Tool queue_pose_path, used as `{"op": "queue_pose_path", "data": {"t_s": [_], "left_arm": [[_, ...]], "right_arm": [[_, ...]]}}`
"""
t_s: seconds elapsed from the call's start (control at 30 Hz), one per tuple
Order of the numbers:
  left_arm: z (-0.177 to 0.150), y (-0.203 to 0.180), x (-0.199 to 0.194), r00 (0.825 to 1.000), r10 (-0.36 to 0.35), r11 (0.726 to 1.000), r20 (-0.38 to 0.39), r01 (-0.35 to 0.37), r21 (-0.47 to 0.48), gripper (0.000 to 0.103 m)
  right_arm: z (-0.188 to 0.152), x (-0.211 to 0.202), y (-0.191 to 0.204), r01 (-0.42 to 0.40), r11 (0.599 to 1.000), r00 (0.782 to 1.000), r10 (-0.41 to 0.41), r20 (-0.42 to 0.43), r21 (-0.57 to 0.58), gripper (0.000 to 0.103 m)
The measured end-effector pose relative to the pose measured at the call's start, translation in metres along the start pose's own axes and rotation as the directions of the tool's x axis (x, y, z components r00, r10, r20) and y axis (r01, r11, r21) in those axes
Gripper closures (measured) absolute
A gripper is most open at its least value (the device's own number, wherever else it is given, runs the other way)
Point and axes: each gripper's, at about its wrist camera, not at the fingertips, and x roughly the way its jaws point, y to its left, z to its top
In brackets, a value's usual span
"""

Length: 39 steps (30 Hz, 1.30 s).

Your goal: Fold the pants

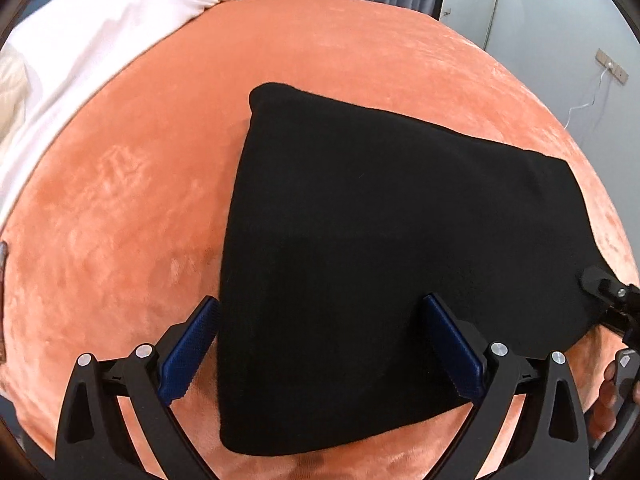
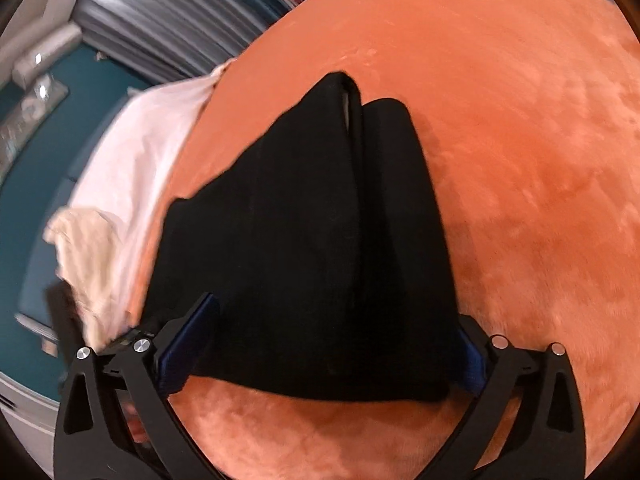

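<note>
Left wrist: tongs [image 1: 320, 344] spread over pants [image 1: 380, 240].

Black pants [image 2: 304, 240] folded on orange blanket [image 2: 520, 160], right gripper [image 2: 324, 344] spread

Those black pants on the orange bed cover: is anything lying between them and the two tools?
Nothing visible. The black pants lie directly under both open tools: the left tool straddles their near edge, and the right tool does the same from its side. Only the bare orange cover surrounds them.

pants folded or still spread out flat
Folded. The black pants lie as a compact wedge on the orange blanket, and the right wrist view shows two doubled layers side by side at the far end.
</note>
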Motion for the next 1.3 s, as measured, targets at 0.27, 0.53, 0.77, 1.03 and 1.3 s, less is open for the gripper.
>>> {"op": "queue_pose_path", "data": {"t_s": [0.27, 0.53, 0.77, 1.03, 1.3], "left_arm": [[0.007, -0.004, 0.004, 1.000, 0.006, 1.000, 0.001, -0.006, 0.000, 0.005], [0.013, -0.007, 0.006, 0.992, -0.125, 0.991, -0.020, 0.124, -0.041, 0.050], [0.019, 0.020, -0.018, 0.957, -0.290, 0.944, -0.004, 0.285, -0.167, 0.081], [0.028, 0.033, -0.061, 0.915, -0.403, 0.899, 0.024, 0.400, -0.180, 0.084], [0.105, 0.025, -0.098, 0.912, -0.389, 0.914, 0.130, 0.400, -0.070, 0.084]], "right_arm": [[-0.004, 0.002, 0.005, 0.039, 0.999, 0.998, -0.038, 0.049, -0.022, 0.005], [-0.002, -0.006, 0.000, 0.021, 0.999, 0.999, -0.022, 0.040, 0.026, 0.048], [-0.003, -0.026, 0.013, -0.017, 1.000, 0.998, 0.017, 0.061, -0.006, 0.070], [-0.003, -0.064, 0.042, -0.075, 0.993, 0.994, 0.082, 0.074, -0.092, 0.072], [0.055, -0.080, 0.084, -0.104, 0.972, 0.980, 0.136, 0.142, -0.212, 0.072]]}}
